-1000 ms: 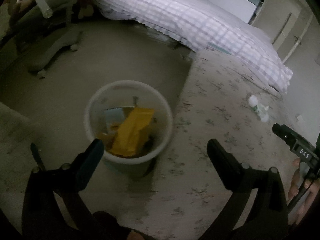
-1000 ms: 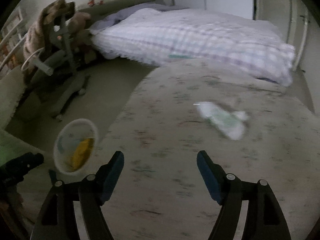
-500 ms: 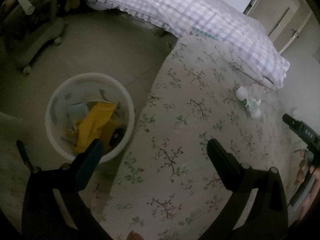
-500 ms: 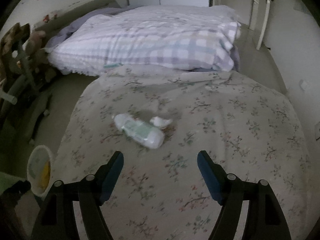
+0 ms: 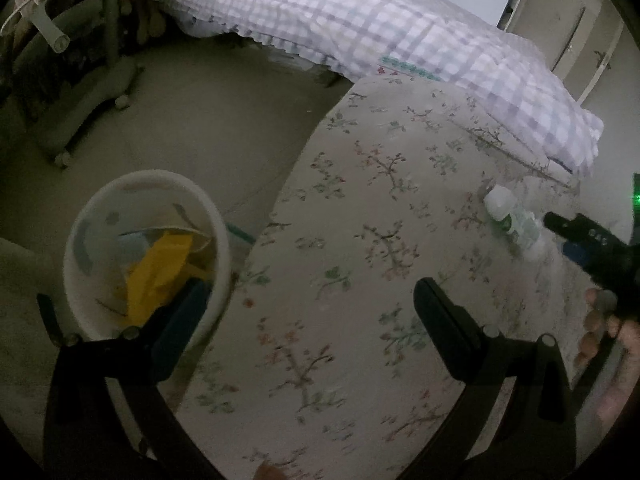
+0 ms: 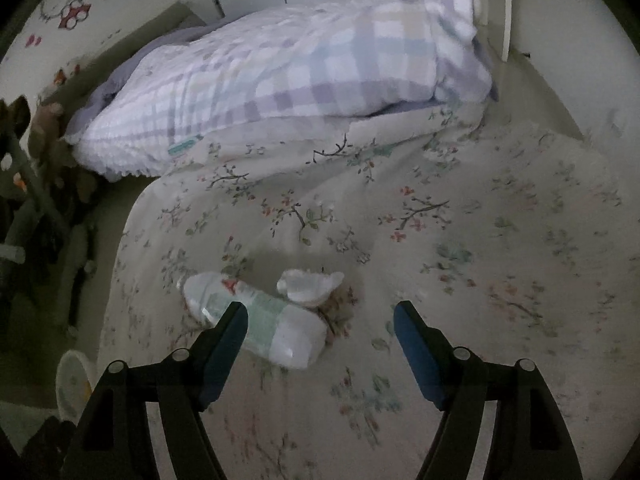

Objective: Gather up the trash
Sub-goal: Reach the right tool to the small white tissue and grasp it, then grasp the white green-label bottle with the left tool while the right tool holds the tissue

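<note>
The approach step is judged in hand. The plastic bottle (image 6: pixel 256 318) is found lying on the floral bedspread (image 6: pixel 440 240), just ahead of the right gripper (image 6: pixel 320 322), whose empty jaws are closing slightly. The left gripper (image 5: pixel 308 304) is held spread and empty beside the bin (image 5: pixel 144 256). Centring over the bottle is required next.

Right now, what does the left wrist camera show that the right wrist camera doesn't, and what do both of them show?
Only the left wrist view shows inside the round white plastic trash bin, where a crumpled yellow wrapper lies, and the open left gripper. Only the right wrist view shows the small crumpled white tissue beside the bottle, and the cartoon wall stickers. Both show the clear plastic bottle with a green label lying on the floral bedspread, the checked pillow, and the right gripper, empty, its jaws closing slightly.
</note>
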